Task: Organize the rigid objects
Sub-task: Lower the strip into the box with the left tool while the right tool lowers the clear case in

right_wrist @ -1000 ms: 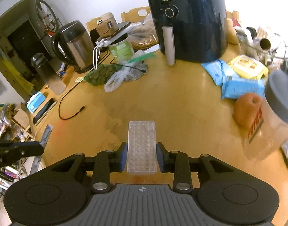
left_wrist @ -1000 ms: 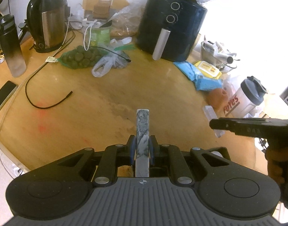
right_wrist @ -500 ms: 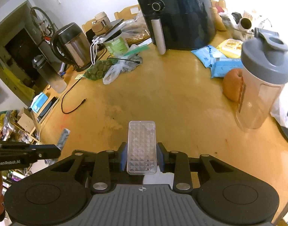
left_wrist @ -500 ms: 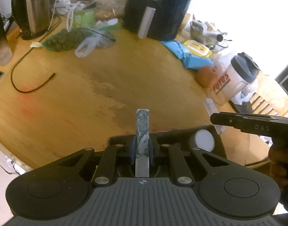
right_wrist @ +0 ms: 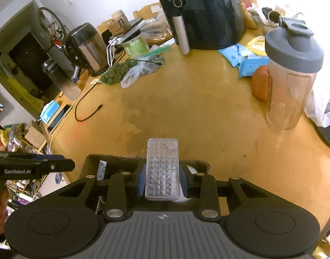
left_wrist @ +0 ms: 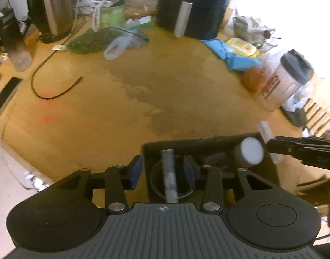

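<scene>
My left gripper (left_wrist: 162,167) hovers over a black box (left_wrist: 186,142) at the table's near edge. Its jaws are opening, and a grey marbled stick (left_wrist: 170,178) stands loose between the blue pads, touching neither, with its lower end down in the box. A white-topped cylinder (left_wrist: 251,154) lies in the box's right part. My right gripper (right_wrist: 162,179) is shut on a clear plastic case (right_wrist: 162,166) with a diamond pattern, held over the same black box (right_wrist: 113,157). The left gripper (right_wrist: 68,165) shows at the left edge of the right wrist view.
A black air fryer (right_wrist: 206,10), a steel kettle (right_wrist: 85,47) and a bag of green pieces (right_wrist: 115,74) stand at the back. On the right are a grey-lidded shaker bottle (right_wrist: 292,73), an orange fruit (right_wrist: 260,84) and blue packets (right_wrist: 249,62). A black cable (left_wrist: 55,90) lies left.
The left jaws have parted and let go of the marbled stick, which now leans into the black box. The right gripper has carried the clear case over the box.
</scene>
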A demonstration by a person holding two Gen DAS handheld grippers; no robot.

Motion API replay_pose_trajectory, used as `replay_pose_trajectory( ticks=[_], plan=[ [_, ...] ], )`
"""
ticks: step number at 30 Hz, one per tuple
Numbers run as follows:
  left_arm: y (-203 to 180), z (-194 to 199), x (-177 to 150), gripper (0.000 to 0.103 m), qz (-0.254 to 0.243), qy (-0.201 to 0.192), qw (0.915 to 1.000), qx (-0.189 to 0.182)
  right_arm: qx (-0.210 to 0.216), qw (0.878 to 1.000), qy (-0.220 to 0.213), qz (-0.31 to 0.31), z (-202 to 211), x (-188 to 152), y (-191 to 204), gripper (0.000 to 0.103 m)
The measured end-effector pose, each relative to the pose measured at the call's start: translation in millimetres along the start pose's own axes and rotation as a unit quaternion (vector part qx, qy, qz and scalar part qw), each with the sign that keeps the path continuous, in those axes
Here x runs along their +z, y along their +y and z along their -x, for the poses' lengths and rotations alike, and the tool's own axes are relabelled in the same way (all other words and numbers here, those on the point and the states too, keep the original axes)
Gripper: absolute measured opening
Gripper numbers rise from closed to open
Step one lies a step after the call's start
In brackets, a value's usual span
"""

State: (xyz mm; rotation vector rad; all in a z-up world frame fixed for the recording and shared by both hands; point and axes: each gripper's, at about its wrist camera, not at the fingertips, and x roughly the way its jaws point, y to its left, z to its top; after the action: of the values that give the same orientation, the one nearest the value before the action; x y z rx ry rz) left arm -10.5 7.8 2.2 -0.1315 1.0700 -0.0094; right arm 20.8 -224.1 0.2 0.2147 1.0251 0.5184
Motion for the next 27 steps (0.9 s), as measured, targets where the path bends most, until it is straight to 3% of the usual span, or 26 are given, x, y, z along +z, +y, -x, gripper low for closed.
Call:
replay_pose_trajectory(
  ticks=[25,27],
  plan=[
    [4.2,15.1,-26.7,0.041,0.033,-0.002,0.9987,0.038,0.077,0.991,0.016,0.104,-0.3,-10.7,48.4,0.035],
    [5.7,15.5,-27.9,0.041,0.037,-0.002,0.9985,0.039,0.078,0.991,0.022,0.111,-2.2,-11.2,51.4,0.040]
  ],
)
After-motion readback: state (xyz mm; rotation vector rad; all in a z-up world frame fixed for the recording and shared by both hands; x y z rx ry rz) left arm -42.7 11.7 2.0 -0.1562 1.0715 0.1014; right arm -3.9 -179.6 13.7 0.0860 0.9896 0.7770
